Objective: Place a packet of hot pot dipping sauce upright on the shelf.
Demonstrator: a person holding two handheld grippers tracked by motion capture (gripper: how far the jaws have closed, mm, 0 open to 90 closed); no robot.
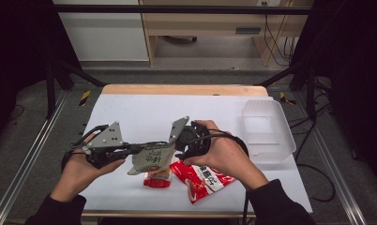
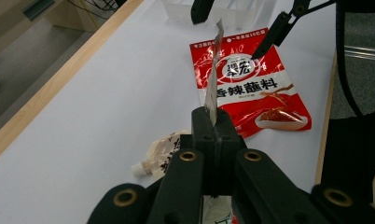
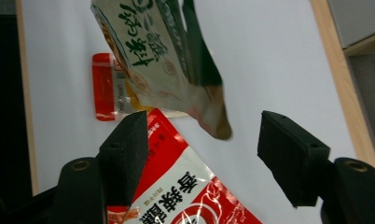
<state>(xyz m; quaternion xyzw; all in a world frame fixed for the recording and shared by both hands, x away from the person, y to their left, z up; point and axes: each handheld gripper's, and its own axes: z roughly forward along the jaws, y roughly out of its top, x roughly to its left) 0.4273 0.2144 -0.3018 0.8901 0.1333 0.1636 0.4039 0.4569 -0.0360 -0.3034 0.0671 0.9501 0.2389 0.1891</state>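
Observation:
My left gripper (image 1: 139, 149) (image 2: 212, 122) is shut on the edge of a pale green printed pouch (image 1: 151, 159) (image 2: 213, 65) and holds it above the white table (image 1: 144, 112). In the right gripper view the pouch (image 3: 157, 56) hangs just ahead of my right gripper (image 3: 209, 158), whose jaws stand open and apart from it, one to each side of its lower corner. From above, the right gripper (image 1: 175, 143) sits close to the pouch's right side. A red sauce packet (image 1: 200, 180) (image 2: 251, 88) (image 3: 176, 186) lies flat on the table below.
A small red and white spout pouch (image 1: 157, 178) (image 2: 160, 154) (image 3: 108, 88) lies beside the red packet. A clear plastic box (image 1: 266, 131) stands at the table's right side. A wooden strip (image 1: 184, 89) runs along the table's far edge.

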